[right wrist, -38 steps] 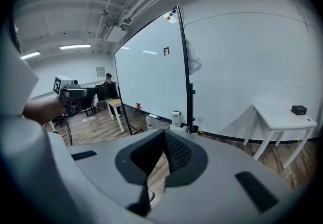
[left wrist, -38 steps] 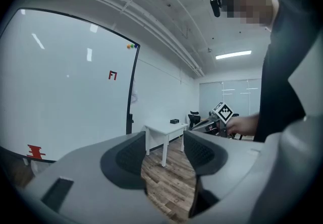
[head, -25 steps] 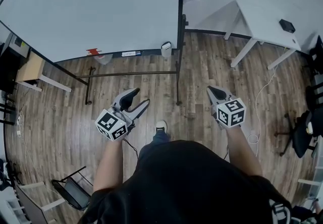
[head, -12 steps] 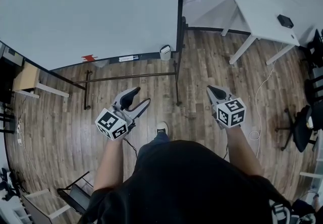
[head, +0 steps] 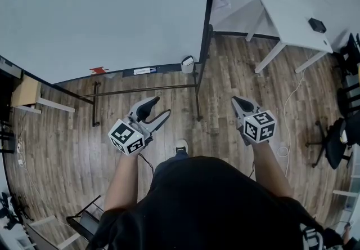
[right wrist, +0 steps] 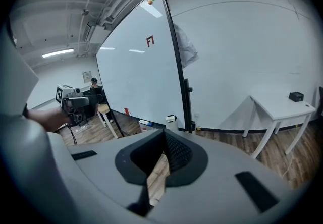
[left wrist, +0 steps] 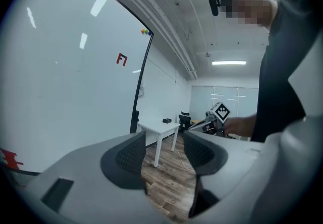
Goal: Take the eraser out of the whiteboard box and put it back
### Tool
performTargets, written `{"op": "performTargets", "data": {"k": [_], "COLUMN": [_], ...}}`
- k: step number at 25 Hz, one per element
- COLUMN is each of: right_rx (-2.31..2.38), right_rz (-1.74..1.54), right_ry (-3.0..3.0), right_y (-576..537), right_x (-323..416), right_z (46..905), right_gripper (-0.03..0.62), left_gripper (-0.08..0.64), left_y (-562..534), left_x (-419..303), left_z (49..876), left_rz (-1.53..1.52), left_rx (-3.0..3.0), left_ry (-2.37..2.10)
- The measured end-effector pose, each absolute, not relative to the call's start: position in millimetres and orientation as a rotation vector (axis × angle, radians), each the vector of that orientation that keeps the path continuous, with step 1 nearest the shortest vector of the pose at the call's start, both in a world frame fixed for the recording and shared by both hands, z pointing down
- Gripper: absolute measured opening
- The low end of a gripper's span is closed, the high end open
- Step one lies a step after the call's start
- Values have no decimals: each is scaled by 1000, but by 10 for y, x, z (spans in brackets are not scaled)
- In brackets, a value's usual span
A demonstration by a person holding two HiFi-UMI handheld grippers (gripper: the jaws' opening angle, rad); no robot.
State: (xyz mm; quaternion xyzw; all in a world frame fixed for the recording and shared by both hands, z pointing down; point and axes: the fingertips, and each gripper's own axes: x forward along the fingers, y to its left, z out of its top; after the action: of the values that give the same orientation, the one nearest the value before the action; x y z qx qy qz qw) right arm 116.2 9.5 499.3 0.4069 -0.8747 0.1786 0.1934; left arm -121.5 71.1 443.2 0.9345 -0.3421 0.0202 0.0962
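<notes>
A small white box (head: 187, 64) hangs at the right end of the whiteboard (head: 101, 12) tray, by the black frame post. In the right gripper view the box (right wrist: 170, 119) shows a dark top; I cannot tell the eraser apart. My left gripper (head: 157, 108) is held over the wooden floor, well short of the board, jaws apart and empty (left wrist: 164, 150). My right gripper (head: 242, 102) is held level with it on the right, its pads closed together with nothing between them (right wrist: 164, 153).
A red marking (head: 98, 70) and a white label (head: 144, 70) sit on the tray. The board's stand bars (head: 146, 89) cross the floor ahead. A white table (head: 292, 23) stands right, office chairs (head: 337, 142) far right, a wooden stool (head: 25, 92) left.
The whiteboard and its box have shifted slightly lower and to the right in the head view. Both grippers keep the same pose and state.
</notes>
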Motion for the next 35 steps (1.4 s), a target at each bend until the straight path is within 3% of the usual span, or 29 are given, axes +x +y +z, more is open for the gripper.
{"op": "performTargets", "data": {"k": [35], "right_rx": [1210], "right_rz": [436], "right_ry": [-2365], "right_y": [-570], "right_x": [342], "right_z": [4915], "right_gripper": [-5], "left_gripper": [242], "left_y": [-7], "left_x": [-2005], "left_z": [4524], "left_rz": [28], "left_rx": [2777], "left_ry": [-918]}}
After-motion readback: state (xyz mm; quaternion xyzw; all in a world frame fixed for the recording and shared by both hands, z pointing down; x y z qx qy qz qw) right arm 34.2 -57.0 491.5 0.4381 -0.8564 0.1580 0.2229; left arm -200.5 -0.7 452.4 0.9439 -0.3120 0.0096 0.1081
